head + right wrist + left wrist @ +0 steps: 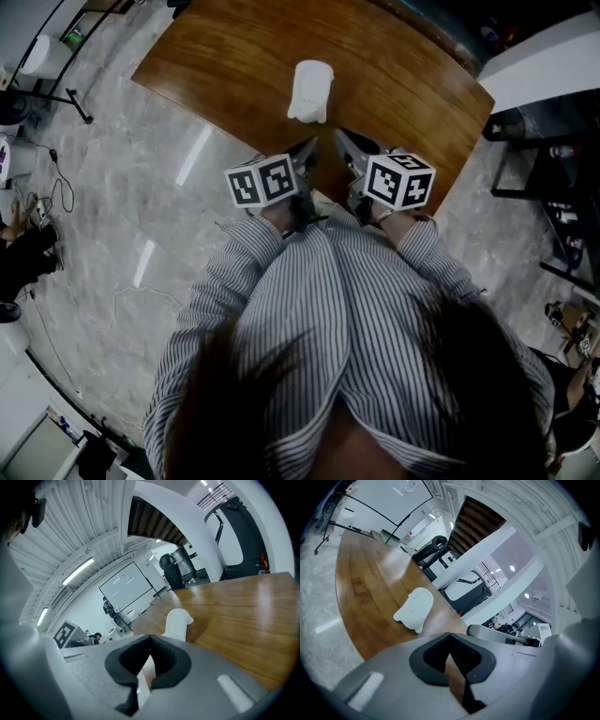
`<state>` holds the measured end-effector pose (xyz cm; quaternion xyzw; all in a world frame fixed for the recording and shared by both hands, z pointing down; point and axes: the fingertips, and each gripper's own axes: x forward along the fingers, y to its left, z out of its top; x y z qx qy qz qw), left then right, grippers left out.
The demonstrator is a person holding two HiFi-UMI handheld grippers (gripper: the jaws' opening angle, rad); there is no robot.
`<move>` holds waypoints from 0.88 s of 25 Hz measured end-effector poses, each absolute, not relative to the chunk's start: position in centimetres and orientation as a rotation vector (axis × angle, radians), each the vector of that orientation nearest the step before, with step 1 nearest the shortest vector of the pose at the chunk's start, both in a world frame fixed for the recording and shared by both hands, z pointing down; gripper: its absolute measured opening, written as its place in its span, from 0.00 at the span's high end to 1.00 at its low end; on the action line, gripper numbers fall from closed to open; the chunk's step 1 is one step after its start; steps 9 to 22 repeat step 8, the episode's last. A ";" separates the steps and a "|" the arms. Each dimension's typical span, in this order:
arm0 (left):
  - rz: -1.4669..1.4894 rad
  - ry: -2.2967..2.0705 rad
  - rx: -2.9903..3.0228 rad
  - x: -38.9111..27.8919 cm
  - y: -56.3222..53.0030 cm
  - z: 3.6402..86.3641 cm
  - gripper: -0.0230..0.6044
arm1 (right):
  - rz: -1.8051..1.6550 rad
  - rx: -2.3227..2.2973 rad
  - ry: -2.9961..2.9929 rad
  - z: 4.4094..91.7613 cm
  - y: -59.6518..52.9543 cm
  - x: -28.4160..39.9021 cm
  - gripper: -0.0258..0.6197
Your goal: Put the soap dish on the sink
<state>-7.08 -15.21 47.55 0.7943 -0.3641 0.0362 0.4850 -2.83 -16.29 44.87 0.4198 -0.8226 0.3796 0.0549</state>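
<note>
On the table (225, 66), a white soap dish (310, 91) lies flat.
Left gripper (311, 143) and right gripper (340, 135) sit near it, not touching, each with jaws together on nothing.

- The dark hair (469, 375) and striped shirt (309, 319) are filling the head view's lower half, hiding the floor beneath.
- The surface (216, 66) is running off that view's top edge.
- The right gripper (149, 641) is hiding the white soap dish's (177, 620) lower part in its own view.
- Background people (107, 605) are showing too small to tell apart.
</note>
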 end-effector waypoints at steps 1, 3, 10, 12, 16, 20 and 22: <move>0.090 -0.886 1.934 -7.1 -15.3 47.5 0.97 | 1.150 1.274 -2.496 44.9 -16.3 -2.8 0.96; 0.094 -0.885 1.934 -7.2 -15.4 47.6 0.97 | 1.148 1.273 -2.493 44.9 -16.4 -2.9 0.96; 0.098 -0.883 1.926 -7.4 -15.5 47.8 0.97 | 1.133 1.280 -2.489 45.0 -16.7 -3.2 0.96; 0.098 -0.883 1.926 -7.4 -15.5 47.8 0.97 | 1.133 1.280 -2.489 45.0 -16.7 -3.2 0.96; 0.098 -0.883 1.926 -7.4 -15.5 47.8 0.97 | 1.133 1.280 -2.489 45.0 -16.7 -3.2 0.96; 0.098 -0.883 1.926 -7.4 -15.5 47.8 0.97 | 1.133 1.280 -2.489 45.0 -16.7 -3.2 0.96; 0.098 -0.883 1.926 -7.4 -15.5 47.8 0.97 | 1.133 1.280 -2.489 45.0 -16.7 -3.2 0.96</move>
